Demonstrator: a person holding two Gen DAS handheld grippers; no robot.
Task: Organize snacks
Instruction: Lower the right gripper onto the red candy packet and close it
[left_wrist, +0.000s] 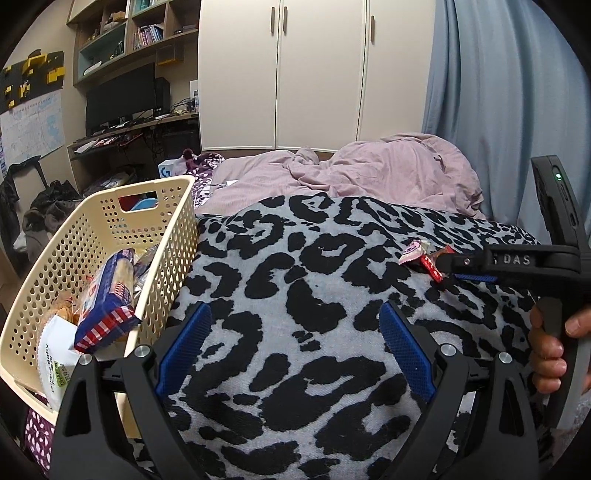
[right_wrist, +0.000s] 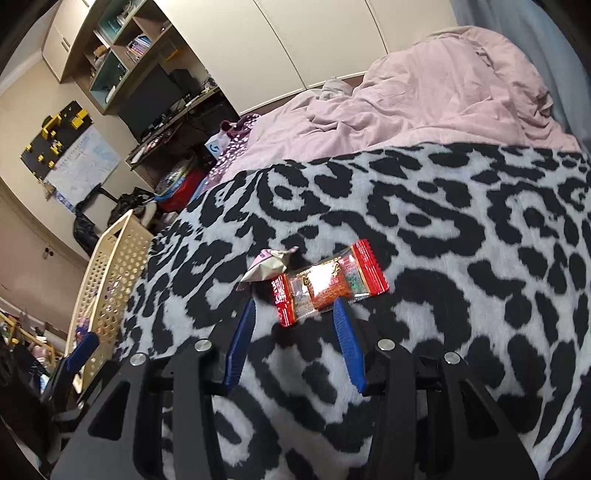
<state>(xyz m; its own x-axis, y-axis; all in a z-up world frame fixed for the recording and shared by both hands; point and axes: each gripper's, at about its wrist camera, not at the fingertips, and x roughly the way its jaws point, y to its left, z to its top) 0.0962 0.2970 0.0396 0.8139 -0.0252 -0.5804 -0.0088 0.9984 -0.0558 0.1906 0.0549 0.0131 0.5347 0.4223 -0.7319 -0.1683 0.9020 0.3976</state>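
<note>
Where basket (left_wrist: 92, 236) walls overlap, half-hidden snacks (left_wrist: 107, 295).

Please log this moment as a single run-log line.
right gripper: open, at red snack packet | left gripper: open, empty | small pink-silver wrapper: on leopard-print blanket | cream basket: holds snacks

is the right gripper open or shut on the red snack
Open: the right gripper has its blue fingers either side of the red snack packet.

Home bedroom, rumpled pink bedding (left_wrist: 388, 166), white wardrobe (left_wrist: 317, 70), desk with monitor (left_wrist: 120, 98), bookshelves (left_wrist: 147, 33)
</note>
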